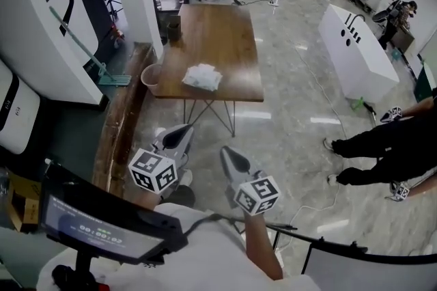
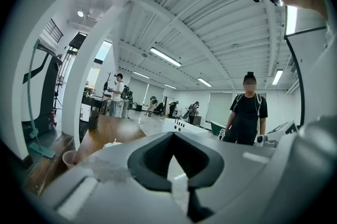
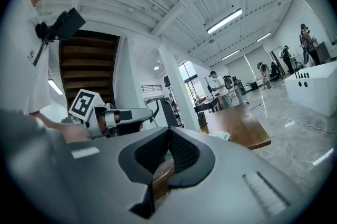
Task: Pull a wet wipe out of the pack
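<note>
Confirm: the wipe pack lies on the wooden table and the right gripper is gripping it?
No. The wipe pack lies on the wooden table, but the right gripper is shut and empty, well short of it; the head view shows this.

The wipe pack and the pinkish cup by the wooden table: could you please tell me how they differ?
The wipe pack is white; the cup is pinkish. The wipe pack lies flat and crumpled; the cup stands upright, round and open-topped. The wipe pack rests on the table near its front edge; the cup is at the table's near left corner. Shared: no gripper touches either.
</note>
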Demonstrator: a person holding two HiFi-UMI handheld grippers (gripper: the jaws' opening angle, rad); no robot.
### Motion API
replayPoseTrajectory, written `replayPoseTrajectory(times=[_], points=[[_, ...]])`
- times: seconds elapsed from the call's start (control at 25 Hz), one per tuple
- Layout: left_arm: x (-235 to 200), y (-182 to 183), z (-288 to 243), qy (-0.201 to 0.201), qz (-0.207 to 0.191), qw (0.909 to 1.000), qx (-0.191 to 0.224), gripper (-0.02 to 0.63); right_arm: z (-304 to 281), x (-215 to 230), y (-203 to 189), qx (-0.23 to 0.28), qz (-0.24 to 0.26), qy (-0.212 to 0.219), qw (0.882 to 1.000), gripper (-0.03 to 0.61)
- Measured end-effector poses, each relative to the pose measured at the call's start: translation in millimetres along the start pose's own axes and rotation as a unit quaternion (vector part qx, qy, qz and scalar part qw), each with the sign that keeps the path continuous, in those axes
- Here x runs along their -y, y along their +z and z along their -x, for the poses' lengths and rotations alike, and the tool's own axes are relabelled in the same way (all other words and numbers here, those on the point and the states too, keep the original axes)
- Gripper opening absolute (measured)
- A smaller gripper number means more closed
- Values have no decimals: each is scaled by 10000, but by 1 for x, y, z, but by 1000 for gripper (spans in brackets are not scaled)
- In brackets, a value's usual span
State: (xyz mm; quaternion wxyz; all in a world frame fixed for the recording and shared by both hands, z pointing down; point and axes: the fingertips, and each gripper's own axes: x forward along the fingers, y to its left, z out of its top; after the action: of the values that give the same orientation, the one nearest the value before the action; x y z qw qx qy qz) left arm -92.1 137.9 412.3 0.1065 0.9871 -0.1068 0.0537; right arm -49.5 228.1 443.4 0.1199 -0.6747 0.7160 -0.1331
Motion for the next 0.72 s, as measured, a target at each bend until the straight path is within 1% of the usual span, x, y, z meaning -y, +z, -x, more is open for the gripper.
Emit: replayPoseTrajectory(times=[0.08,0.2,0.28,0.48,0.64,0.72], points=[[1,2,-3,44,67,10000,32,2,4,2,3,29,-39,-58,10000,9],[9,6,-8,-6,107,9999,47,2,12,2,9,15,-38,-112,9999,9],[7,5,-17,-25,129,9999,45,2,11,9,10,-36,-11,-189,9998,9],[-30,-1,-58,-190,45,9998,58,2,-25,46,7,-50,8,-446,9990,9],[-63,11,-89,-381,251,9989,99,2,-62,64,18,-81,86,-547,9984,9],[-79,18,-102,-459,293,9985,99,2,-81,71,23,-126,130,-575,9982,9]])
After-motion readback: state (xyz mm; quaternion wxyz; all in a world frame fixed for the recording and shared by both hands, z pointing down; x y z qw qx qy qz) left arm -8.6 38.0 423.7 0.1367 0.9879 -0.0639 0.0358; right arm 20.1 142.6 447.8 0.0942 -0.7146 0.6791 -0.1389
